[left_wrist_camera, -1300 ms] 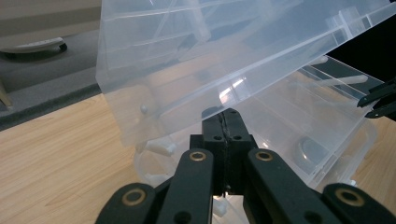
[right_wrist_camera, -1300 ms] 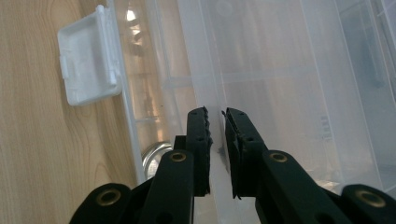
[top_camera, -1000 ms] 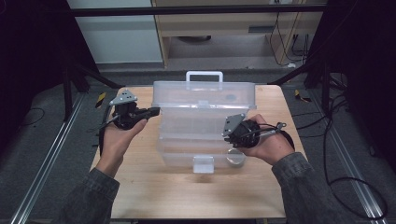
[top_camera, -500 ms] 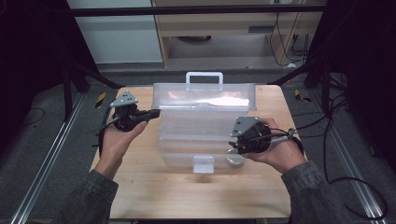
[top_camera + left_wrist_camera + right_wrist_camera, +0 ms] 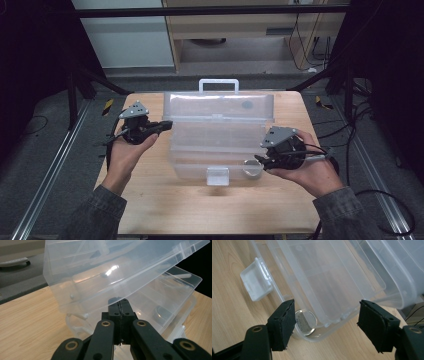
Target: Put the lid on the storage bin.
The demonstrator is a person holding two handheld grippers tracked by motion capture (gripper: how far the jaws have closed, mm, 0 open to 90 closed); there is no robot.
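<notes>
The right gripper [image 5: 261, 159] has drawn back toward the near right corner of the clear plastic case [image 5: 220, 145], its jaws just opening with nothing between them (a small round tin [image 5: 305, 322] lies just ahead inside); farther left, the left gripper [image 5: 165, 124] is clenched at the raised lid [image 5: 218, 106] on the bench [image 5: 150, 210]

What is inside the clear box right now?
The clear box holds a removable tray with empty-looking divided compartments. A small round tin lies at the bottom near the front corner, beneath the tray. Anything else under the tray is blurred by the plastic.
</notes>
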